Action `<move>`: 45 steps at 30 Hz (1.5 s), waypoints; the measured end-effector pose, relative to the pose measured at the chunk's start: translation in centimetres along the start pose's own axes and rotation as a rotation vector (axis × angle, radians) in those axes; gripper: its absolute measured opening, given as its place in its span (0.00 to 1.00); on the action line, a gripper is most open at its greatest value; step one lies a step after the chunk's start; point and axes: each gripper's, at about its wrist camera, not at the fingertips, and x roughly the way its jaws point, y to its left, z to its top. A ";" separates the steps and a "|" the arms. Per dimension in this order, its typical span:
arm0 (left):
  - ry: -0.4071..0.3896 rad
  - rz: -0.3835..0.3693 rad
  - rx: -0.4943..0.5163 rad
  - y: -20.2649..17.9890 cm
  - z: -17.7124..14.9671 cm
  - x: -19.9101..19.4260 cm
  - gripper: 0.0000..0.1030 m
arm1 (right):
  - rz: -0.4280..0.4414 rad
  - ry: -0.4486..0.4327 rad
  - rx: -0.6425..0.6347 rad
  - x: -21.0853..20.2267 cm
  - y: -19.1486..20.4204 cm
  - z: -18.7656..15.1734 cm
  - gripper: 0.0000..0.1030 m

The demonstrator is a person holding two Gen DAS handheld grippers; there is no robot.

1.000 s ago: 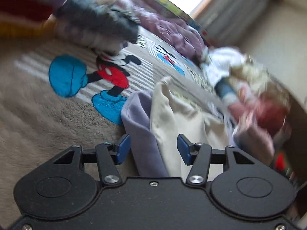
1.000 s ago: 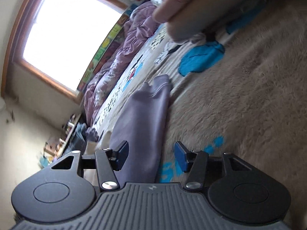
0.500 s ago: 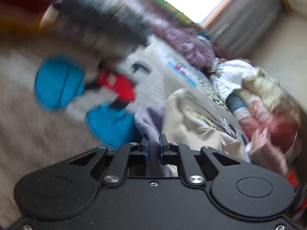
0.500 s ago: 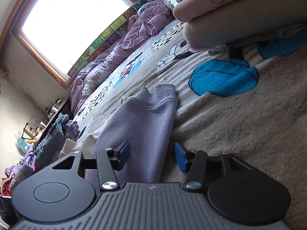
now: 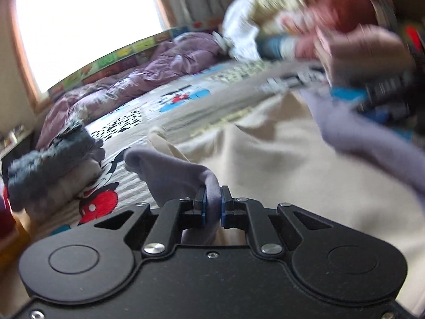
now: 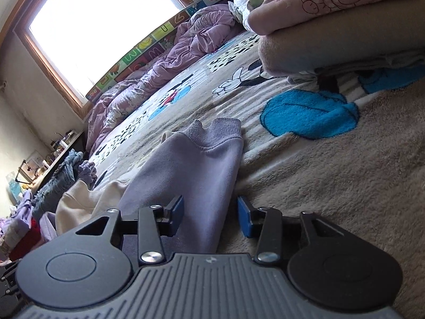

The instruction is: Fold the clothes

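sweatshirt point(image 6: 191, 170) fabric, lilac and cream, lies soft and limp on the bed's fleece blanket point(image 6: 345, 175). left hand-held gripper point(image 5: 211, 203) pinches a lilac fold; right hand-held gripper point(image 6: 209, 214) gapes wide astride the sleeve, whose ribbed cuff point(image 6: 225, 130) looks the firmest hold.

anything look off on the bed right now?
Nothing damaged or spilled. The purple-and-cream sweatshirt lies rumpled, not flat: the left gripper is shut on a bunched purple fold, while the right gripper sits open astride the purple sleeve. An unfolded clothes pile is heaped behind, blurred.
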 end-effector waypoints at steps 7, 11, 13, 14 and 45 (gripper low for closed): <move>0.063 -0.021 0.166 -2.9 -0.2 0.8 0.07 | -0.028 0.001 -0.023 0.1 0.6 -0.1 0.43; 0.089 -0.081 0.162 -2.9 -0.1 0.7 0.08 | -0.031 -0.001 -0.016 0.0 0.7 -0.1 0.44; 0.095 -0.120 0.124 -2.3 0.1 0.5 0.09 | -0.031 -0.002 -0.013 -0.1 0.7 -0.2 0.44; 0.096 -0.144 0.099 -1.8 0.2 0.3 0.14 | -0.029 -0.002 -0.011 -0.2 0.6 -0.2 0.44; 0.076 -0.614 -1.081 15.5 -2.8 11.1 0.50 | 0.025 -0.019 -0.016 -0.1 0.5 -0.4 0.56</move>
